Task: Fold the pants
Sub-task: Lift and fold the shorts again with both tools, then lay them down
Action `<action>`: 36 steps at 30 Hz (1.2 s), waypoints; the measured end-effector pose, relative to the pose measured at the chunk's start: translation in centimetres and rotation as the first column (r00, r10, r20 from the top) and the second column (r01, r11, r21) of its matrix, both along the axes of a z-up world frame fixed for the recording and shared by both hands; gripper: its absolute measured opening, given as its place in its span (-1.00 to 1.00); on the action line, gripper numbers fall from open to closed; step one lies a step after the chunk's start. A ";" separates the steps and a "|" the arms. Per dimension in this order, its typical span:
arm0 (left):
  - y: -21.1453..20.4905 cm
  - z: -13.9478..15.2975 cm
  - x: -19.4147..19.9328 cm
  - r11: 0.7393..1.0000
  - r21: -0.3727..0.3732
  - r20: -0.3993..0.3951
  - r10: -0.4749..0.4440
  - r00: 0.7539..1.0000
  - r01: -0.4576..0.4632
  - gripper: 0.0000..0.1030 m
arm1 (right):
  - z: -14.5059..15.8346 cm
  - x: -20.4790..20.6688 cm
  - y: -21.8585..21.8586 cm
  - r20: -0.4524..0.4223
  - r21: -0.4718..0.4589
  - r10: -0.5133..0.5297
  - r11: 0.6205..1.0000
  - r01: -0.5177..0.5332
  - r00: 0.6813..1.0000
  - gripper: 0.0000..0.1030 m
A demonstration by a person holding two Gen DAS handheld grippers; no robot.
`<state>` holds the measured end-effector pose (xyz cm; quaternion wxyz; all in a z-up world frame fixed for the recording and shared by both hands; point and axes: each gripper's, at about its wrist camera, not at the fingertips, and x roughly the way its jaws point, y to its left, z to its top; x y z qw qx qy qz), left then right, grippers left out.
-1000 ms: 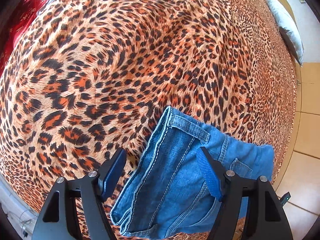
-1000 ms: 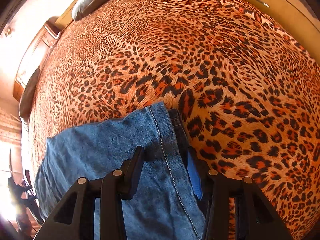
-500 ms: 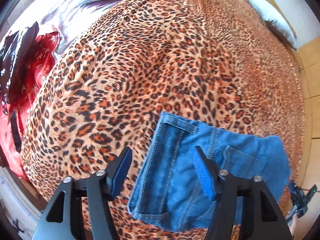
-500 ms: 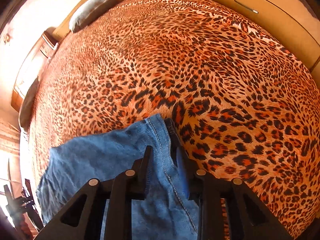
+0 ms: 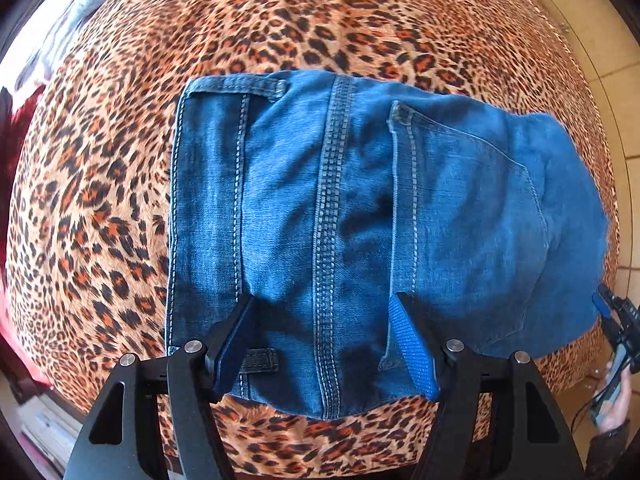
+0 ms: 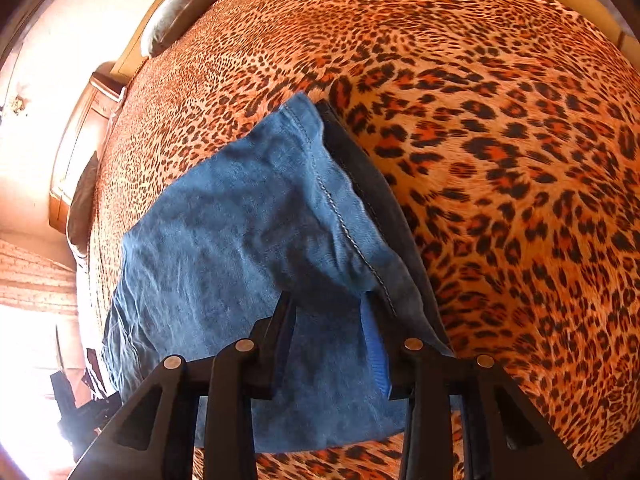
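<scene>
While folded, jeans (image 5: 352,216) on leopard bedspread (image 5: 100,184)

I see a leopard-print bedspread (image 5: 320,28) covering the whole bed, its spots orange and black. At the far left edge of my left view lies a red cloth (image 5: 16,136), with pale grey bedding (image 5: 80,12) bunched above it. A tiled floor (image 5: 624,92) shows past the bed's right side. In my right view a grey pillow (image 6: 180,12) rests at the bed's far corner, and a wooden cabinet (image 6: 84,128) stands beside the bed near a pale wall (image 6: 60,28).
</scene>
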<state>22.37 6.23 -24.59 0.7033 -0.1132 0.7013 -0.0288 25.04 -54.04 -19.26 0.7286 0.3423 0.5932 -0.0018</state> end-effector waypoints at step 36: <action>-44.4 4.0 14.7 0.673 -0.005 -0.107 -0.736 0.668 0.740 0.47 | -10.5 -11.0 -3.5 -0.008 0.677 -0.584 0.594 0.434 0.811 -0.83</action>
